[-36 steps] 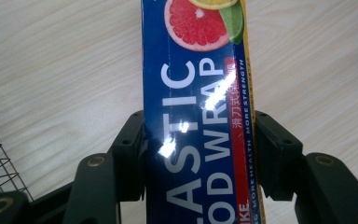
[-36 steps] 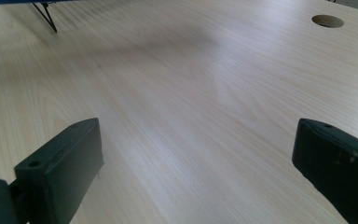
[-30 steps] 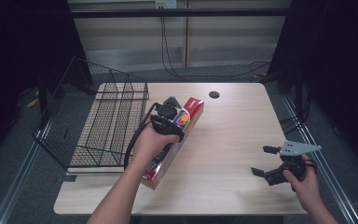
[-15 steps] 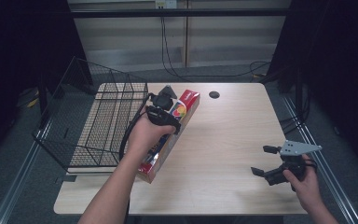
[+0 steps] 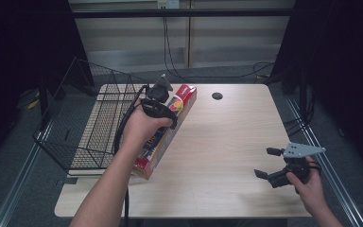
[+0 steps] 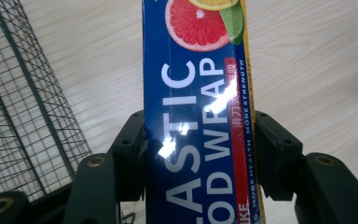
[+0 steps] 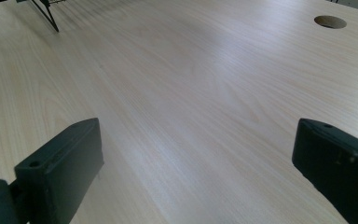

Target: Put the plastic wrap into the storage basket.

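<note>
High view: the left gripper [image 5: 162, 101] clamps a long plastic wrap box [image 5: 168, 127] lying diagonally at centre left of the counter [image 5: 227, 142], beside a wire basket [image 5: 82, 127] at the counter's left edge. The right gripper [image 5: 269, 163], jaws spread, hovers at lower right over open wood.

Left gripper view: jaws pinch the box; "PLASTIC FOOD WRAP" is partly readable.

Right gripper view: bare counter, a cable hole [image 7: 330, 21] at upper right.

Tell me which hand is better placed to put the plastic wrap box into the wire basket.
Left, probably. The left claw is already clamped on the plastic wrap box, right beside the wire basket. The right claw is open and empty at the table's far side.
</note>
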